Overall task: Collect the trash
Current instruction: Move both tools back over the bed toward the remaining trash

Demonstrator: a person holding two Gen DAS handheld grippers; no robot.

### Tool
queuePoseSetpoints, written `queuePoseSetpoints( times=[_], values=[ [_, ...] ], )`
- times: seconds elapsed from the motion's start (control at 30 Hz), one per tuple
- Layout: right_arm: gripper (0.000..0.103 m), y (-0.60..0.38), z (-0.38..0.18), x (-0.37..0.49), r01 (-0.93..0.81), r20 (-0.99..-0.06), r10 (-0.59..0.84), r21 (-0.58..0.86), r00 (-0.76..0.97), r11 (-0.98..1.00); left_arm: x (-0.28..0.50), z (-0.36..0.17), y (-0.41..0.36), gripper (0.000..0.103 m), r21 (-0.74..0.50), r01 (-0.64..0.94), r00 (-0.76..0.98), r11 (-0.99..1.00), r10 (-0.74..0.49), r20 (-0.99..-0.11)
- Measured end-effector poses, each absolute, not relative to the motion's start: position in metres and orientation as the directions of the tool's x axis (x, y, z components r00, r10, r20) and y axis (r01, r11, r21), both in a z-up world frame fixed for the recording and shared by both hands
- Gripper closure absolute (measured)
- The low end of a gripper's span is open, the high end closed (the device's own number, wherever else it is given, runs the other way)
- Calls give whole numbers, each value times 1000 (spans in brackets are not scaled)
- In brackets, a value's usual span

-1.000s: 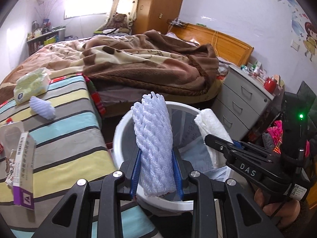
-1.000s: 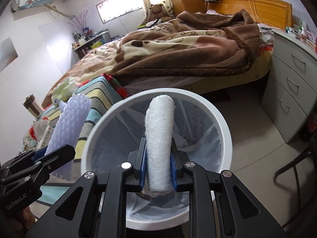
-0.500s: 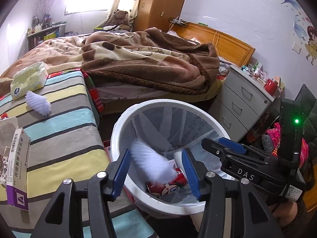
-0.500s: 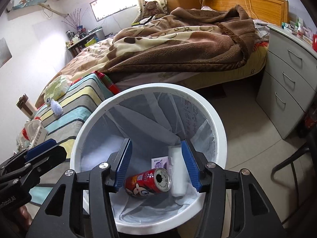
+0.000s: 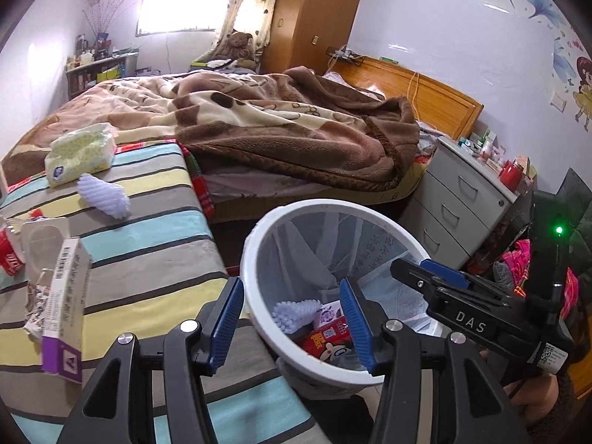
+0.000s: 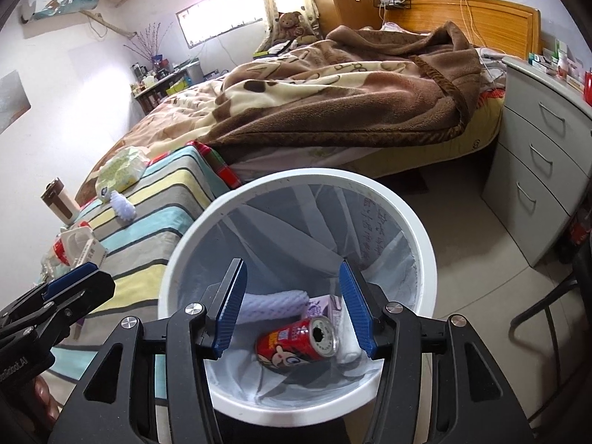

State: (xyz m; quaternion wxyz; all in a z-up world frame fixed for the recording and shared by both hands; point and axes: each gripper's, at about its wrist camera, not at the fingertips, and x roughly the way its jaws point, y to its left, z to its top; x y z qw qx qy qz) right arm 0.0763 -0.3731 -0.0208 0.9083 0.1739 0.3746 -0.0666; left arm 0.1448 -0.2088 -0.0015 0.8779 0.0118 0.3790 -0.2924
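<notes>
Right tongs [image 5: 440,277], marked "DAS", gape over bin [image 5: 259,229].

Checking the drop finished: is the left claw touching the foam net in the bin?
Apart. The left wrist view shows the left claw open and empty above the bin, with the foam net lying at the bottom.
</notes>
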Motion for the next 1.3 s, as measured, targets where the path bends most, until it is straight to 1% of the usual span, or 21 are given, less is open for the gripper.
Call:
queuePoseSetpoints(
  times=[0.13,0.17,0.2,0.27,0.67,0.77,0.9,1.03,1.23,1.3],
  values=[
    [49,-364,-16,75,235,-691,15,266,723,935,139,6,-194,48,-189,504,573,843,-489,-658],
    [46,-361,-14,75,229,-687,19,267,726,936,138,7,-189,46,-188,497,579,847,-485,-655],
    [42,-358,-13,75,223,-684,23,269,729,937,137,9,-185,46,-180,489,590,854,-475,-653],
    [39,-351,-10,74,204,-673,37,275,739,939,133,13,-176,44,-159,479,612,863,-459,-645],
    [39,-305,1,81,105,-638,106,284,763,953,126,19,-112,44,-161,384,671,909,-394,-628],
    [38,-293,1,84,86,-635,122,286,763,954,124,21,-95,44,-141,351,697,926,-359,-621],
    [37,-276,3,87,55,-632,148,290,761,956,123,22,-69,43,-144,315,714,938,-334,-615],
    [35,-260,2,92,25,-631,174,293,756,956,125,23,-43,40,-151,274,731,950,-308,-609],
    [34,-233,2,98,-14,-631,208,298,747,954,130,20,-6,39,-154,205,745,966,-257,-615],
    [32,-224,1,102,-21,-637,215,297,741,955,132,18,9,39,-162,178,751,971,-240,-615]
  ],
)
